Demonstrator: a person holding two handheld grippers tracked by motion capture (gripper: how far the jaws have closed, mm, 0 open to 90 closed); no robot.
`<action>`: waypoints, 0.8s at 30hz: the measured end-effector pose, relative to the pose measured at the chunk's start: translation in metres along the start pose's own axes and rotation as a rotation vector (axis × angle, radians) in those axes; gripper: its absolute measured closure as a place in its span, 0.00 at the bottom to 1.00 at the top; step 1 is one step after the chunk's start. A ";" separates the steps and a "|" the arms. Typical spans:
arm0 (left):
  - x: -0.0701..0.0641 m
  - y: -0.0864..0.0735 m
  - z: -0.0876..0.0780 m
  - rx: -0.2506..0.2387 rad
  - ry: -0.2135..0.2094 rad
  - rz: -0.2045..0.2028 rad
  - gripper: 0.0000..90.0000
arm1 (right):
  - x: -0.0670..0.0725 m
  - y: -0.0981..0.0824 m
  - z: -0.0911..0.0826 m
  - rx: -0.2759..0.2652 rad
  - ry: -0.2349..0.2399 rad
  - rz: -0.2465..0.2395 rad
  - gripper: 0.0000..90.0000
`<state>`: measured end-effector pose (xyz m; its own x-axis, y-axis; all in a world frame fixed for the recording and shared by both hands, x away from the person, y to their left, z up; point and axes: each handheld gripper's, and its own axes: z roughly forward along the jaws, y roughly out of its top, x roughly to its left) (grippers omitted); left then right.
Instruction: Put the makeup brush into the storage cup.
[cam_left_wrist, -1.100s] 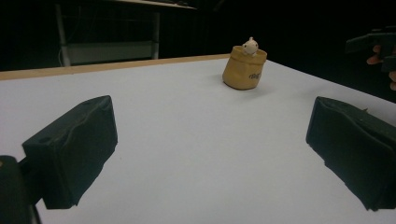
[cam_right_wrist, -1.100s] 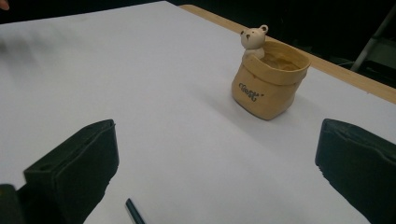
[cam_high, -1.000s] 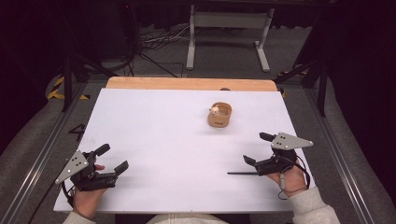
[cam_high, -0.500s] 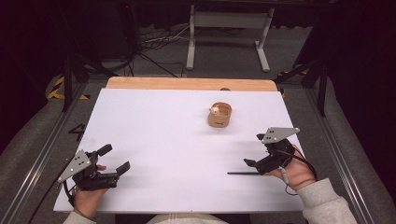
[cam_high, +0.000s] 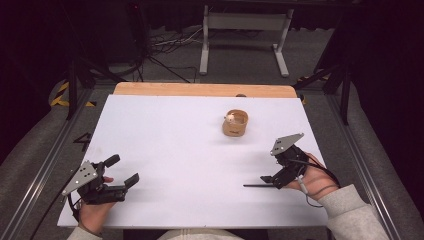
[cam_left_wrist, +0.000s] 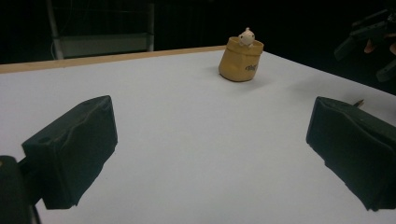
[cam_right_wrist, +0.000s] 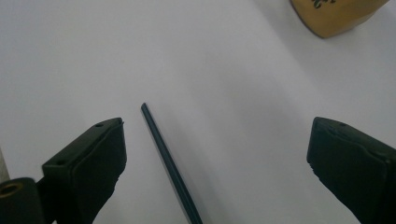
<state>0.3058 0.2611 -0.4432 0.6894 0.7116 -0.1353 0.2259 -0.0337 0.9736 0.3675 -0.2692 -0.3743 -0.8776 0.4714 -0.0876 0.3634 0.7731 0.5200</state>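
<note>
Since a second ago my right gripper (cam_high: 267, 179) has drifted a little to the right and turned, its grey plate now tipped up, while my left gripper (cam_high: 124, 171) has kept its place near the table's (cam_high: 175, 135) front left corner. Nearest me, both hands rest at the white table's front edge. Each pair of jaws stands wide apart with nothing clasped; the right jaws have just been closing slightly. A thin dark stick (cam_right_wrist: 169, 163) lies flat on the white top between the right jaws, untouched. Farther off, right of centre, stands the small tan pot (cam_high: 235, 123) with a tiny white figure (cam_left_wrist: 246, 36) at its rim, well apart from both grippers.
</note>
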 end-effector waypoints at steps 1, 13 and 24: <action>0.000 0.000 0.000 0.003 -0.001 0.004 0.03 | 0.000 0.000 0.001 0.006 0.004 -0.005 0.07; -0.003 0.001 0.000 0.011 -0.009 0.014 0.03 | 0.001 -0.002 0.023 0.166 0.067 -0.026 0.23; -0.004 0.001 0.000 0.014 -0.012 0.015 0.03 | 0.004 -0.007 0.036 0.292 0.113 -0.062 0.37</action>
<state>0.3035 0.2580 -0.4418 0.7011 0.7023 -0.1232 0.2252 -0.0541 0.9728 0.3726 -0.2572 -0.4085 -0.9241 0.3819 -0.0085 0.3679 0.8957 0.2497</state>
